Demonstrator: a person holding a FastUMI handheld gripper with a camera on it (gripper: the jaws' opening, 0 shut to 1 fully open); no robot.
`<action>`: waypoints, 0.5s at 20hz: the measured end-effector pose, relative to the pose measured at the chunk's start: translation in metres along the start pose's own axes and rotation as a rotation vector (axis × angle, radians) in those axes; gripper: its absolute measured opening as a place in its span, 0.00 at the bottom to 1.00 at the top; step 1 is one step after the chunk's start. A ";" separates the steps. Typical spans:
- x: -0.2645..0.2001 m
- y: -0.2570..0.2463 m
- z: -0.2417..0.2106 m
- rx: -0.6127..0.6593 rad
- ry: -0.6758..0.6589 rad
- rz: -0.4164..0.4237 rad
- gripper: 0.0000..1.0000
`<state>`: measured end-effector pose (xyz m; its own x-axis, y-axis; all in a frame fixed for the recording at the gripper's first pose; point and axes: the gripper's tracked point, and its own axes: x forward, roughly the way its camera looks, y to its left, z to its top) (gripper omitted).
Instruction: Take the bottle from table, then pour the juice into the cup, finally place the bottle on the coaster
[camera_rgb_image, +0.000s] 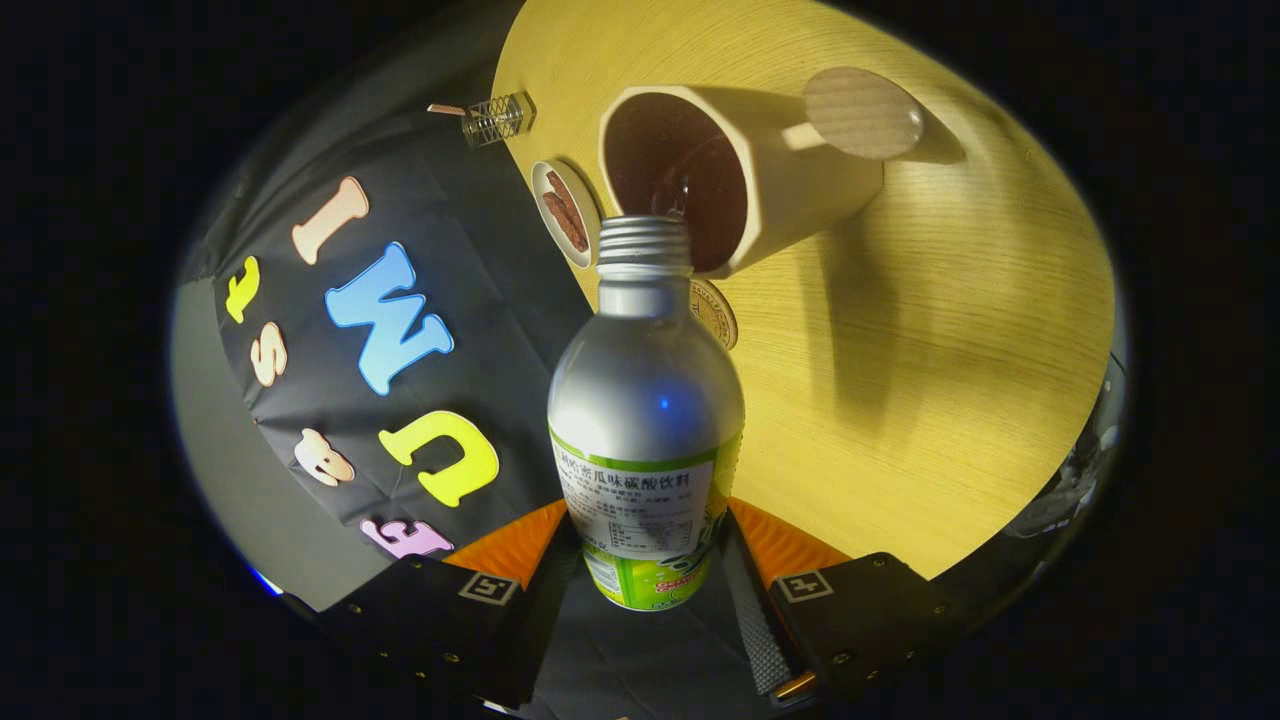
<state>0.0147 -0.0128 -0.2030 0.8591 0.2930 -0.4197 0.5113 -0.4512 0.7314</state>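
Observation:
My gripper (645, 560) is shut on a silver metal bottle (645, 400) with a green and white label, both fingers pressing its lower body. The bottle is tipped over, its uncapped threaded neck (645, 245) at the rim of a cream cup (740, 170). The cup's inside is dark, and liquid glints just past the bottle's mouth. A round grey coaster (862, 112) lies on the wooden table (950, 350) beyond the cup, next to its handle.
A small white dish (564, 212) with brown pieces sits beside the cup. A round golden disc (715, 312) lies partly hidden behind the bottle's shoulder. A small clear box (497, 118) with a stick stands near the table's edge by the black booth cloth.

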 end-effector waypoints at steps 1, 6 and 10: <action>-0.001 0.001 -0.001 0.004 0.004 -0.001 0.78; -0.002 0.006 -0.003 0.028 0.016 -0.003 0.78; -0.003 0.012 -0.003 0.047 0.018 0.000 0.78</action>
<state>0.0180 -0.0161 -0.1914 0.8589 0.3075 -0.4096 0.5119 -0.4902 0.7055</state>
